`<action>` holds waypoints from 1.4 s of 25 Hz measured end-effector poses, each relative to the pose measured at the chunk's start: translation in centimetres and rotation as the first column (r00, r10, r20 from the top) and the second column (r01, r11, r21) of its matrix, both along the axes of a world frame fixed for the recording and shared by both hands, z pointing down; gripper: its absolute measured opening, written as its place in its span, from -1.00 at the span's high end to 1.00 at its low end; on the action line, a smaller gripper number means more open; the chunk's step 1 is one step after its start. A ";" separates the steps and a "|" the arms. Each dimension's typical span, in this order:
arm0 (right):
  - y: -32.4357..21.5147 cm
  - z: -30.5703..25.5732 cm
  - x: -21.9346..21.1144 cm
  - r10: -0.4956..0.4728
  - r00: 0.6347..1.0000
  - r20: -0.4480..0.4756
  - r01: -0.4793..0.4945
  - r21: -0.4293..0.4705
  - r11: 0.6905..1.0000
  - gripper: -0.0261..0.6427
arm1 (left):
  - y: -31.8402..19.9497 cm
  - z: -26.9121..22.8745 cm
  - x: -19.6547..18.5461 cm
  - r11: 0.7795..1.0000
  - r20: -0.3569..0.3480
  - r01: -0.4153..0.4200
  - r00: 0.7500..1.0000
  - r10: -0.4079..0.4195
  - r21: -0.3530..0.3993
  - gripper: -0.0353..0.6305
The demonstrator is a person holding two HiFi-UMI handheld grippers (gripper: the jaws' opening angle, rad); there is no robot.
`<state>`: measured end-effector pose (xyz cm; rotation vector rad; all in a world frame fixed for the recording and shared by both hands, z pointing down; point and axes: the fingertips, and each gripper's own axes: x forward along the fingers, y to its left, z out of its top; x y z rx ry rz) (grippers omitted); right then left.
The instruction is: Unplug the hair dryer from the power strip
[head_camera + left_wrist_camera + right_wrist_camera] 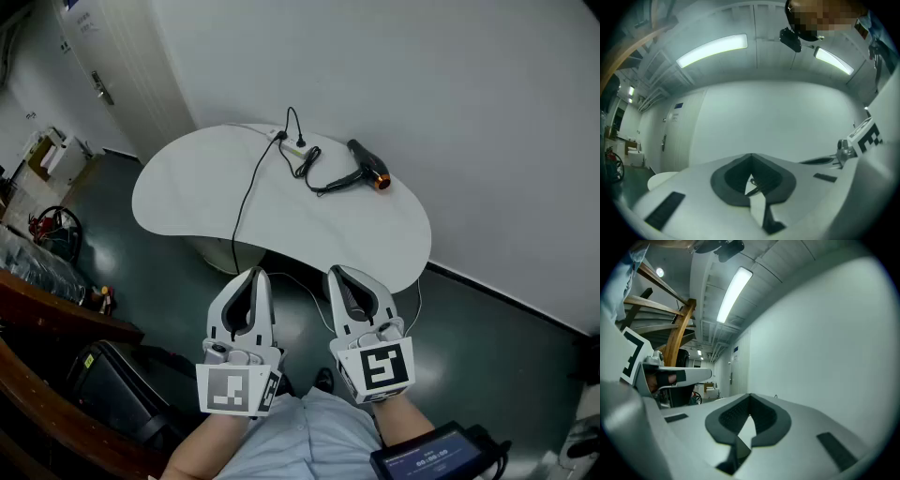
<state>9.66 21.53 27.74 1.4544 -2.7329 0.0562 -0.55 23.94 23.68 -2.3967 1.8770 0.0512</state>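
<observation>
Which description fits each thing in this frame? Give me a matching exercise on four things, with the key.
Things:
1. dryer
2. strip
3. right tongs
4. door

Descriptions:
A. shut, held before the near edge of the table
B. far left, beyond the table
C. black with an orange nozzle
D. white, at the table's far edge

Pairs: 1-C, 2-D, 3-A, 4-B

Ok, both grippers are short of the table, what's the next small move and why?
Probably bring the right gripper forward toward the plug in the power strip, opening its jaws. It and the left gripper sit short of the table, jaws together, and the hair dryer looks plugged in.
</observation>
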 end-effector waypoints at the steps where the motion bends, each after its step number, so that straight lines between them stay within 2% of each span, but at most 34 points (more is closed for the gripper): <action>1: 0.0 0.3 0.0 -0.008 1.000 0.001 0.008 0.003 1.000 0.92 | -0.2 0.1 0.1 1.000 0.001 -0.001 1.000 0.001 0.000 0.90; 12: -0.4 1.6 2.0 -0.041 0.999 0.029 0.041 -0.006 0.999 0.92 | -0.2 1.4 1.6 0.999 -0.020 0.029 0.999 -0.029 -0.021 0.90; 20: -2.4 2.9 0.3 -0.064 0.998 0.025 0.065 -0.040 0.997 0.92 | -1.7 2.7 -0.4 0.997 -0.023 0.063 0.998 -0.064 -0.047 0.90; 26: -6.4 4.1 -2.2 -0.053 0.999 0.009 0.053 -0.068 0.996 0.92 | -6.1 4.2 -2.7 0.996 -0.041 0.040 0.998 -0.044 -0.079 0.90; 35: -14.5 3.2 -4.8 0.041 0.999 -0.012 -0.042 -0.058 0.997 0.92 | -15.0 2.7 -5.7 0.998 -0.066 -0.048 0.997 0.045 -0.035 0.90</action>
